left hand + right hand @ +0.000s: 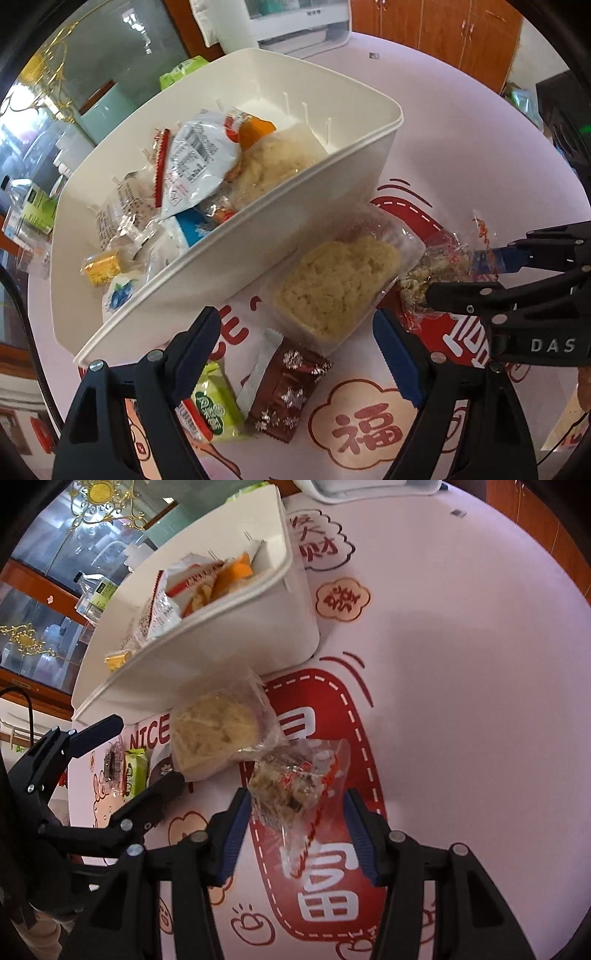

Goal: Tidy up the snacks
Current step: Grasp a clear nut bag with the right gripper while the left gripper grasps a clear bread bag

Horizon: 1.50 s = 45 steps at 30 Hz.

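Clear-wrapped nutty snack (286, 779) between parted right gripper (295, 830) pads, left gripper (295, 354) wide, empty.

Two handheld grippers, both of matte black plastic with angular, ribbed arms joined by round silver screws. Left gripper (295, 354): long black fingers faced with dark blue ridged pads (397, 363), bright screw heads at the joints. Right gripper (293, 834): same black frame, same blue ridged pads (231, 840), white letters "DAS" printed on its body in the left wrist view, and a thin black cable looping at the far left edge of the right wrist view.
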{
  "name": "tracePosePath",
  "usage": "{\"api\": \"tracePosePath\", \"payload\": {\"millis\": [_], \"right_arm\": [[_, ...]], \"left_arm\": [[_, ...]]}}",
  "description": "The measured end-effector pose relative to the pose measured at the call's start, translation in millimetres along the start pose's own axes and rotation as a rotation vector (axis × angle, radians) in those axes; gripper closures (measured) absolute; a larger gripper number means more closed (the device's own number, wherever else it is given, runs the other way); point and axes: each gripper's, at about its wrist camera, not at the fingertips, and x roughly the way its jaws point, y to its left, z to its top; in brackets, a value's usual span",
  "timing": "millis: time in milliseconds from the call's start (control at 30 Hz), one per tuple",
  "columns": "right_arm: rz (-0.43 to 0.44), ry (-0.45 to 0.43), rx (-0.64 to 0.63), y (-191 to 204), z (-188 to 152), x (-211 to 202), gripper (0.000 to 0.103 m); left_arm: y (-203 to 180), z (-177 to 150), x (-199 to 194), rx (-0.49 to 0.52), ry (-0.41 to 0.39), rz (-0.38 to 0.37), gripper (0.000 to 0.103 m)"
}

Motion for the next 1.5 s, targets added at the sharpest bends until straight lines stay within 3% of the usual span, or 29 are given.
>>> {"api": "tracePosePath", "payload": {"millis": [133, 300, 667, 800, 900, 1167, 1500], "right_arm": [[0.064, 0.001, -0.004, -2.7, -1.8, 2.4, 0.069], [-0.013, -0.025, -0.055, 2.1, -7.5, -4.7, 0.070], [-0.010, -0.028, 0.025, -30.0, -21.2, -19.8, 0.070], [-0.010, -0.033, 0.035, -31.8, -22.1, -20.3, 0.070], [-0.012, -0.037, 0.033, -30.5, -24.3, -20.5, 0.070], [-0.014, -0.036, -0.007, -20.6, -33.8, -24.8, 0.070], [0.008, -0.050, -0.093, 3.9, -52.6, -46.4, 0.070]], "left_arm": [[-2.4, 6.3, 9.4, 0.011, 0.010, -0.005, 0.019], [-8.0, 16.5, 19.7, 0.033, 0.013, -0.011, 0.019], [-25.6, 28.7, 48.5, 0.089, 0.064, -0.042, 0.020], [-32.1, 27.1, 47.5, 0.094, 0.063, -0.062, 0.039], [-39.0, 20.0, 42.2, 0.088, 0.062, -0.043, 0.045], [-52.6, -17.4, 16.9, -0.034, 0.085, -0.035, 0.047], [-44.5, -75.7, -46.8, -0.217, 0.075, -0.063, 0.047]]}}
